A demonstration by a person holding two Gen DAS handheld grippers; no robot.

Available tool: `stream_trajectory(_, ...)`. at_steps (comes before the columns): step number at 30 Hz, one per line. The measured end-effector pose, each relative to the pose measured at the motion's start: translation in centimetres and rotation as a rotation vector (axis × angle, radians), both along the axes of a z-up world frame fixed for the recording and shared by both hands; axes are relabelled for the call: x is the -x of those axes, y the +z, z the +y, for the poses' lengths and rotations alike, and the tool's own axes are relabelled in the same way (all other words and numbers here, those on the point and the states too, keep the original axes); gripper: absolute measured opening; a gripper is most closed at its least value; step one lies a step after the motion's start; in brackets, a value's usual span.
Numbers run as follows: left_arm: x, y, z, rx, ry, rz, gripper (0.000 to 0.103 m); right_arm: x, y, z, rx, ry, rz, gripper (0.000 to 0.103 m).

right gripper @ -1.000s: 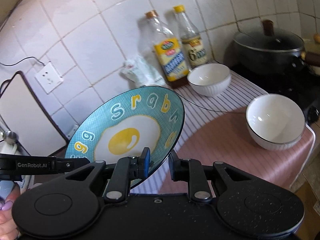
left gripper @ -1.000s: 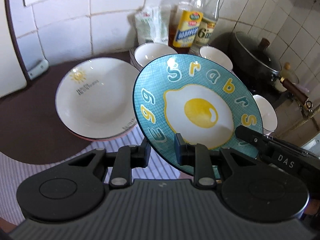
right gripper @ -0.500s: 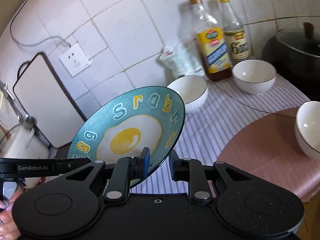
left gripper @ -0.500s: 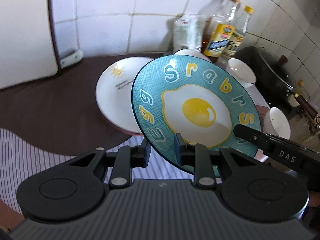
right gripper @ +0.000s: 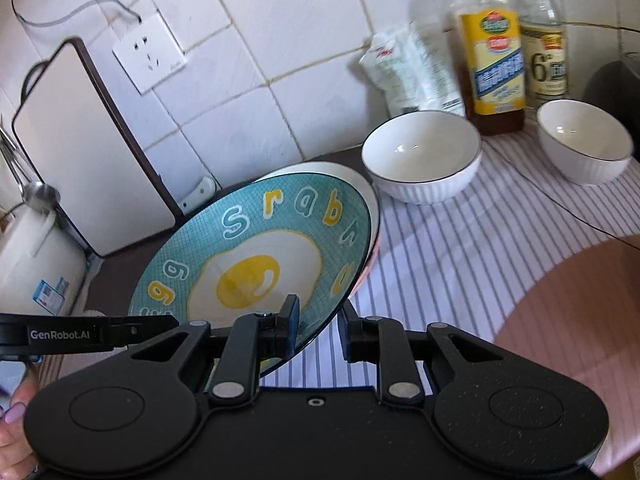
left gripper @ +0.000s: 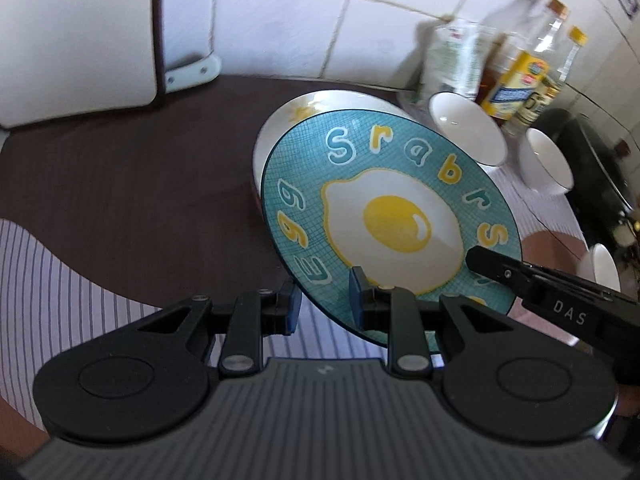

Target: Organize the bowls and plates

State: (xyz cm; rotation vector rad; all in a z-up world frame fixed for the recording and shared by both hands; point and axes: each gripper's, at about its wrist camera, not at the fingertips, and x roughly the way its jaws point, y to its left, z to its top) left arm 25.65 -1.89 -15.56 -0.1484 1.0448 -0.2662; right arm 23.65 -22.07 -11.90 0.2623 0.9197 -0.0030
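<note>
The teal egg plate (left gripper: 392, 216) hides most of the white plate (left gripper: 280, 120) behind it; only a crescent of that plate's rim with a small sun print shows, and in the right wrist view just a thin white edge. A pinkish rim shows under the white plate, too little to tell what it belongs to. The bottles behind the teal plate are blurred in the left wrist view, and the dark pot (left gripper: 592, 168) beyond them is cut off at the frame edge.

The left gripper (left gripper: 324, 304) pinches the near rim of the teal plate, one pad on each face. The right gripper (right gripper: 318, 320) pinches another part of that rim the same way. The plate is tilted, held clear of the cloth, just in front of and partly over the white plate.

Counted: two plates for certain, three white bowls (two (right gripper: 420, 156) (right gripper: 584, 140) right of the teal plate, a third (left gripper: 606, 268) half cut off behind the right gripper's arm), two labelled bottles (right gripper: 494, 64) (right gripper: 546, 52), one clear bottle behind them, one bag (right gripper: 412, 72), one wall socket (right gripper: 150, 52)
</note>
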Motion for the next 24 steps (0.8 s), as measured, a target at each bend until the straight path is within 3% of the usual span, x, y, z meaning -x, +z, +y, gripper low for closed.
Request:
stream_trajectory(9, -1.8, -0.2, -0.4, -0.039, 0.008, 0.011, 0.023, -2.5, -1.5, 0.5, 0.016, 0.003, 0.043, 0.026)
stream_trajectory(19, -3.1, -0.5, -0.5, -0.002, -0.012, 0.066, 0.024, -3.5, -1.3, 0.8, 0.075, -0.056, 0.080, 0.026)
stream_trajectory(24, -3.7, -0.8, 0.2, 0.028, 0.011, 0.092, 0.024, -3.9, -1.2, 1.9, 0.156, -0.045, 0.066, 0.027)
